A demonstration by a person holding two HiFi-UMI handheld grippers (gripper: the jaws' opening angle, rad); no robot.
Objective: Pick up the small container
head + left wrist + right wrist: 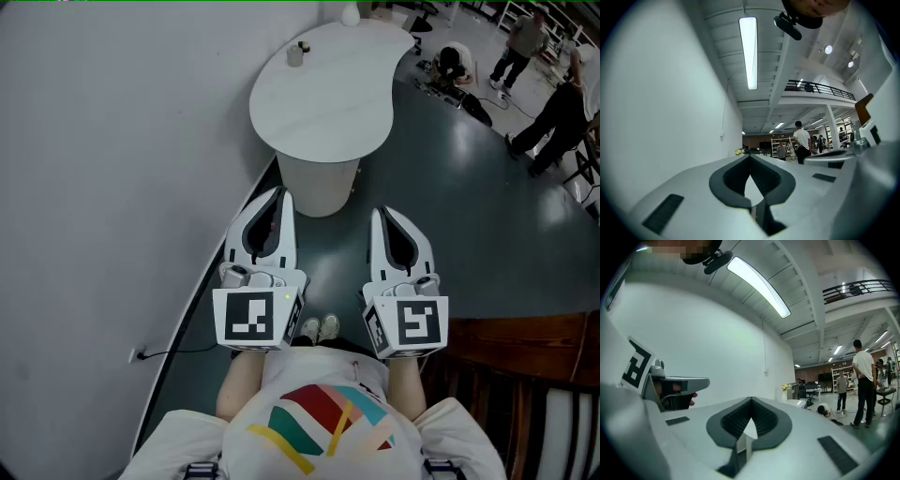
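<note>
White table (323,108), small container (294,55); left gripper (278,191), right gripper (378,213) — closed

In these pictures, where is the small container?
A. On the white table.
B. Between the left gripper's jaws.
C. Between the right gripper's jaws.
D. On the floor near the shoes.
A: the small container stands on the white table, beyond the left gripper and right gripper, both shut and empty.
</note>
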